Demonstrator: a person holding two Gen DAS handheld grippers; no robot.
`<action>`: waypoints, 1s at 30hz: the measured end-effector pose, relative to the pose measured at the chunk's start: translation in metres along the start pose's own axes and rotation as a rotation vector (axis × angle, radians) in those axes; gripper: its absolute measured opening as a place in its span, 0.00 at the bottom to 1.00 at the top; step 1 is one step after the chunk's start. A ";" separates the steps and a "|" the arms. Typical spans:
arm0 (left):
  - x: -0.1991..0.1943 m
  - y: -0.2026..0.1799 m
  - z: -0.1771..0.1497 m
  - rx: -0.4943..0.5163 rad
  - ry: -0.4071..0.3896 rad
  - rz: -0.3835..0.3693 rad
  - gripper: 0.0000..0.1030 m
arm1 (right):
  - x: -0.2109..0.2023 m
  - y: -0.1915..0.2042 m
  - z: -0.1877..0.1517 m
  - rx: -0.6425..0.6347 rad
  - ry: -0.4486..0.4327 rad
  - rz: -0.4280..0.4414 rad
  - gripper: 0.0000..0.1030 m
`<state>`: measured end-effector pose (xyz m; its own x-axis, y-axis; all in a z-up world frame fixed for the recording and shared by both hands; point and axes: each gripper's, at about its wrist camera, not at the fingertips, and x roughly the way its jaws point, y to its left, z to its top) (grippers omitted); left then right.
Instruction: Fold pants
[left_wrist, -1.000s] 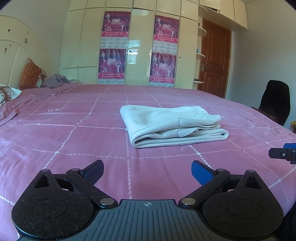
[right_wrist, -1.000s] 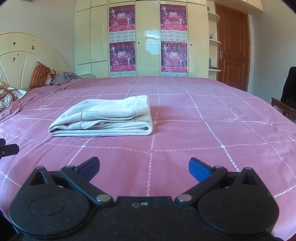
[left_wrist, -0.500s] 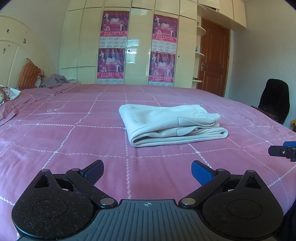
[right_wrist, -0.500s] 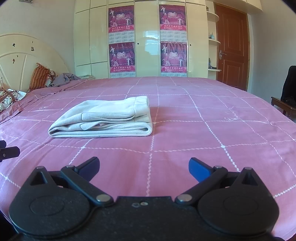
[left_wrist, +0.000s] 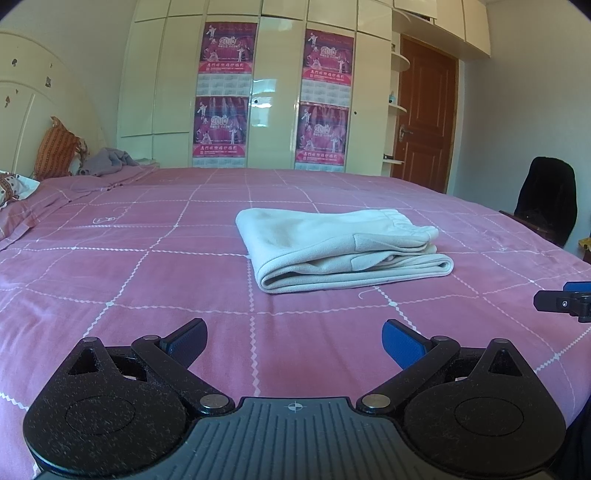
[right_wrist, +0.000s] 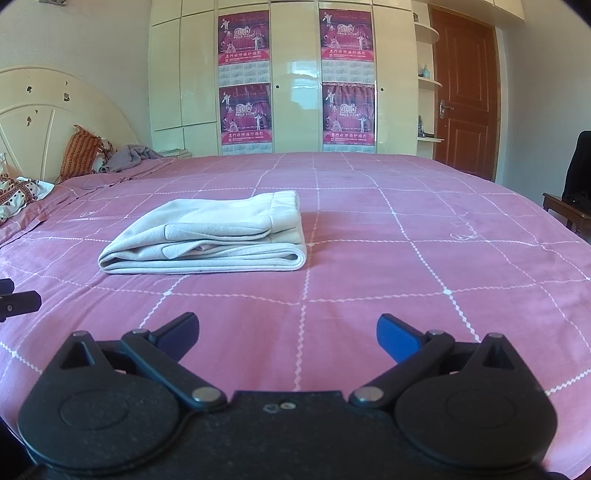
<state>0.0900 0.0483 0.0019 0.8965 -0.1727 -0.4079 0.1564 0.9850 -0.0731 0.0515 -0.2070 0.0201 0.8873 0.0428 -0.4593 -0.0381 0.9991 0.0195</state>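
Note:
Cream pants (left_wrist: 332, 247) lie folded into a compact stack on the pink checked bedspread (left_wrist: 147, 280). They also show in the right wrist view (right_wrist: 214, 236). My left gripper (left_wrist: 294, 341) is open and empty, low over the bed, short of the pants. My right gripper (right_wrist: 286, 336) is open and empty, also short of the pants and to their right. Neither touches the cloth. A tip of the right gripper shows at the right edge of the left wrist view (left_wrist: 563, 302).
Pillows (right_wrist: 79, 157) and a grey garment (right_wrist: 129, 157) lie near the headboard (right_wrist: 44, 122) at far left. A wardrobe with posters (left_wrist: 273, 96) stands behind the bed. A brown door (left_wrist: 424, 129) and a dark chair (left_wrist: 546, 203) are at the right.
Both grippers stayed open and nearly still; the views shifted only slightly. The folded pants have not moved.

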 end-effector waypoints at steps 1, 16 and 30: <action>0.000 0.000 0.000 -0.001 0.000 -0.002 0.97 | 0.000 0.000 0.000 0.000 0.000 0.000 1.00; 0.000 0.000 0.000 0.007 0.000 -0.010 0.97 | 0.000 -0.001 0.000 -0.004 0.000 0.007 1.00; 0.003 0.001 -0.001 -0.001 -0.001 -0.022 0.97 | 0.001 -0.001 0.000 -0.008 0.001 0.009 1.00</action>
<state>0.0926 0.0484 -0.0005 0.8931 -0.1947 -0.4056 0.1759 0.9808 -0.0836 0.0522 -0.2081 0.0196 0.8866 0.0522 -0.4596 -0.0503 0.9986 0.0165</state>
